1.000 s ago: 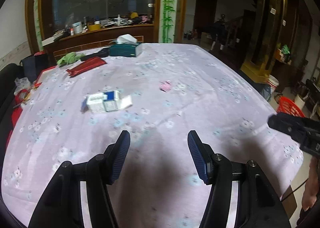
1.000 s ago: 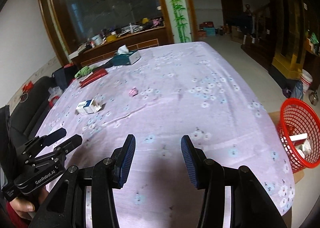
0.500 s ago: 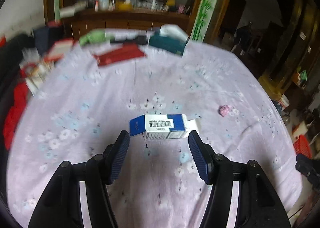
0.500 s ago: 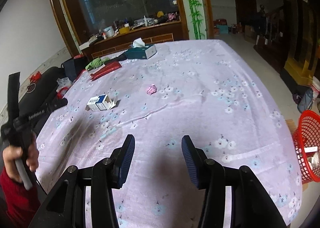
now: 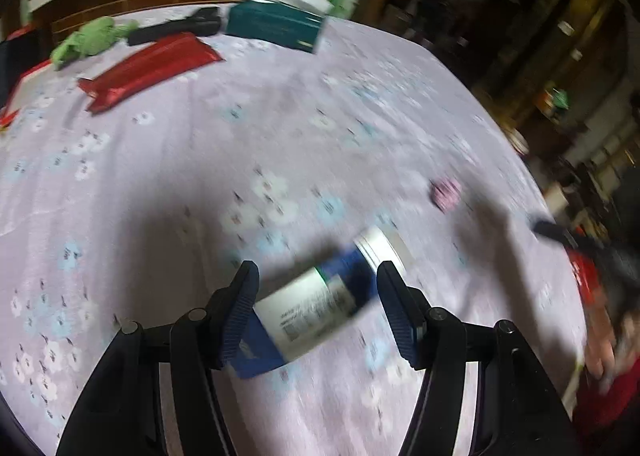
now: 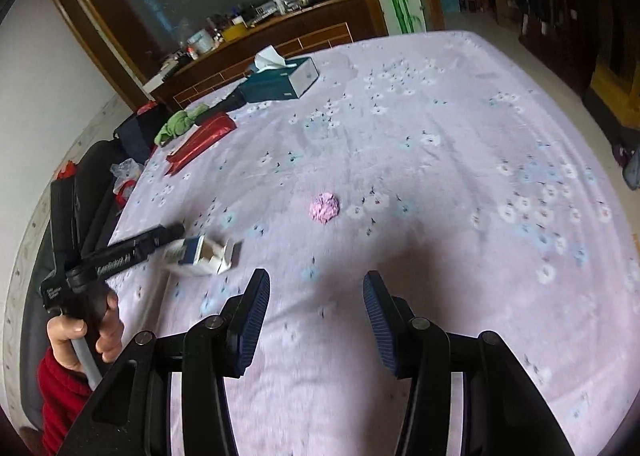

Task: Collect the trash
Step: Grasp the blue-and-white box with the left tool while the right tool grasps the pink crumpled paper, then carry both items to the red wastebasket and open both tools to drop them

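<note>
A white and blue carton (image 5: pixel 308 308) lies slantwise on the lilac flowered tablecloth (image 5: pixel 240 159), blurred. My left gripper (image 5: pixel 317 270) is open and low over it, one finger at each side; the pads do not visibly press on it. The right wrist view shows the same carton (image 6: pixel 200 256) with its end flap open, and one of the left fingers (image 6: pixel 160 236) beside it. A crumpled pink paper wad (image 6: pixel 325 207) lies ahead of my right gripper (image 6: pixel 316 276), which is open with nothing between its fingers. The left wrist view has the wad (image 5: pixel 445 193) to the right.
At the table's far end are a teal tissue box (image 6: pixel 280 81), a red packet (image 6: pixel 200 143), a green cloth (image 6: pixel 180 123) and a black object (image 5: pixel 180 29). A dark seat (image 6: pixel 96 183) stands along the left edge. A hand (image 6: pixel 80 336) in a red sleeve holds the left tool.
The left gripper has swung across and sunk to the carton, which now lies between its fingers. The right gripper has moved forward toward the pink wad; the red basket has left its view.
</note>
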